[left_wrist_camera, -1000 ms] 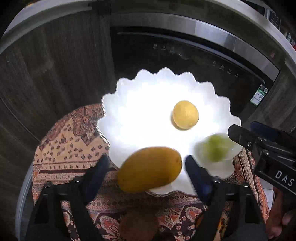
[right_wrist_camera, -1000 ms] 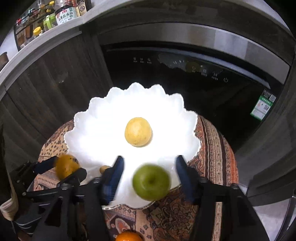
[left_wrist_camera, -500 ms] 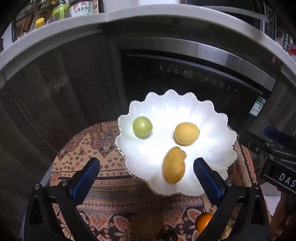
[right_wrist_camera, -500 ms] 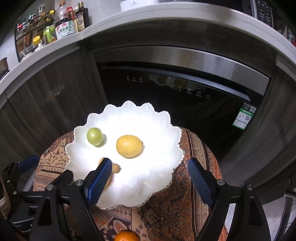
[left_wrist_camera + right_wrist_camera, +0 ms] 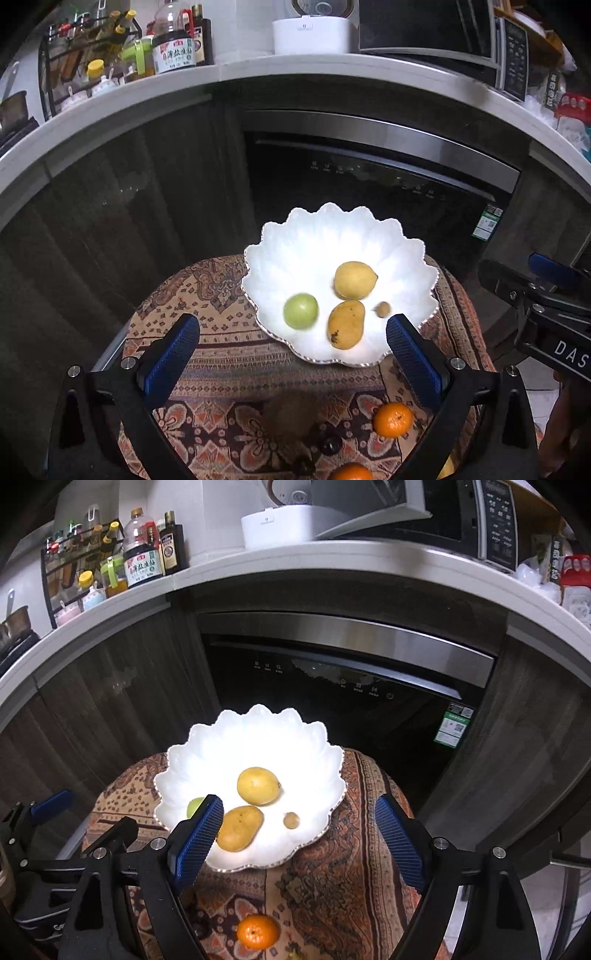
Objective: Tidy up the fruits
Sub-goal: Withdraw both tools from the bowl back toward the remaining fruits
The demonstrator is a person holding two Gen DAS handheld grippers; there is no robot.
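Plate (image 5: 325,229): holds apple (image 5: 300,311), lemon (image 5: 354,279), mango (image 5: 346,324), one small brown fruit (image 5: 382,309). Left gripper (image 5: 291,354) and right gripper (image 5: 299,836): jaws spread, empty, just widened. Step judged: between placements. Next: fetch a tangerine (image 5: 392,419) from the cloth (image 5: 221,354). Legible: "DAS" on right gripper body.

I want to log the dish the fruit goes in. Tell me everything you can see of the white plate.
The white plate is a glossy, shallow dish with a scalloped, petal-like rim edged in a thin bright line; it looks ceramic or glass. It sits level on the patterned cloth at the table's far side, before a dark appliance. In it lie a lemon, a green apple, a mango and one small brown fruit. Neither gripper touches it.
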